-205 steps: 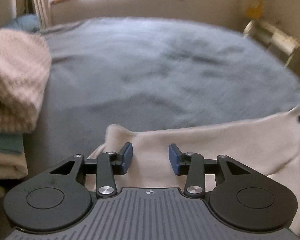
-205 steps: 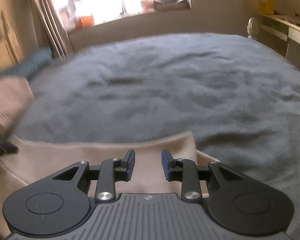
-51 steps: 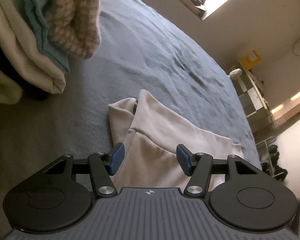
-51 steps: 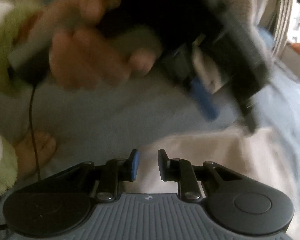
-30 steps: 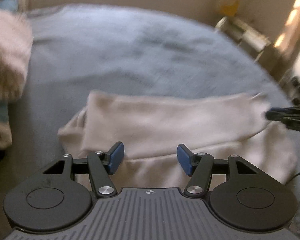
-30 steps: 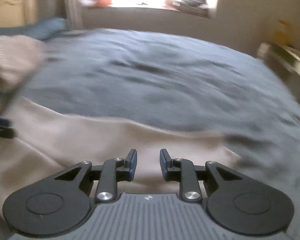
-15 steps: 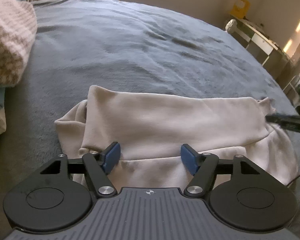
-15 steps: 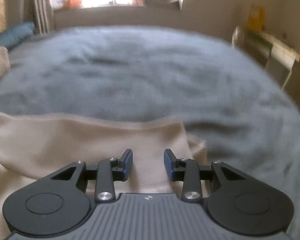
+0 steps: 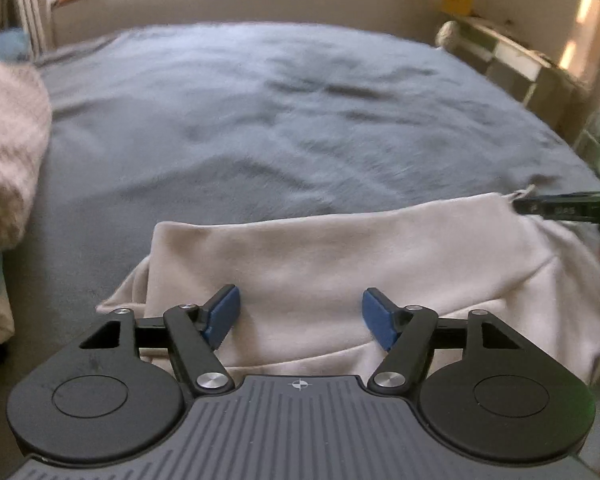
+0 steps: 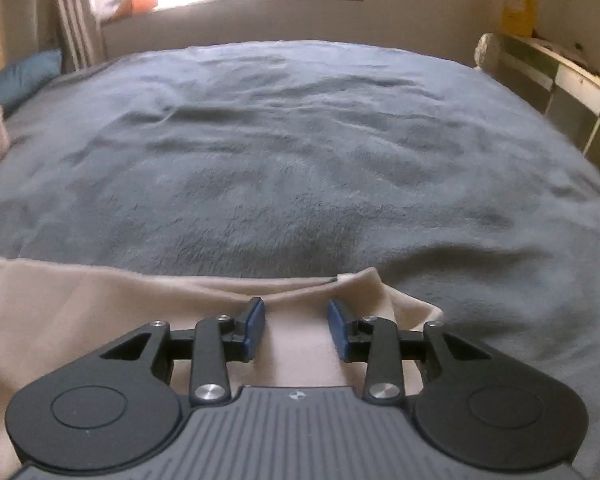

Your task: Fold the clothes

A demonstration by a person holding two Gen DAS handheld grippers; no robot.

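1. A beige garment (image 9: 340, 264) is laid across the near edge of a bed covered by a grey-blue blanket (image 9: 284, 120). Its top layer is folded over, with the straight folded edge on the far side.
2. The left gripper (image 9: 298, 318) is held just above the near-left part of the garment. Its blue pads (image 9: 222, 316) are spread wide apart, and no cloth is gripped between them.
3. The right gripper (image 10: 296, 330) is positioned over the garment's (image 10: 100, 320) right end, near the far right corner (image 10: 364, 276). Its pads (image 10: 254, 328) are set at a moderate gap, narrower than the left pair, with nothing clamped.
4. In the left wrist view, the tip of the right gripper (image 9: 564, 208) is seen at the garment's far right corner.
5. A stack of folded clothes (image 9: 8, 160) is located at the left edge of the bed, well apart from the garment.
6. A window sill (image 10: 236, 0) and shelving (image 10: 560, 76) are visible beyond the bed.
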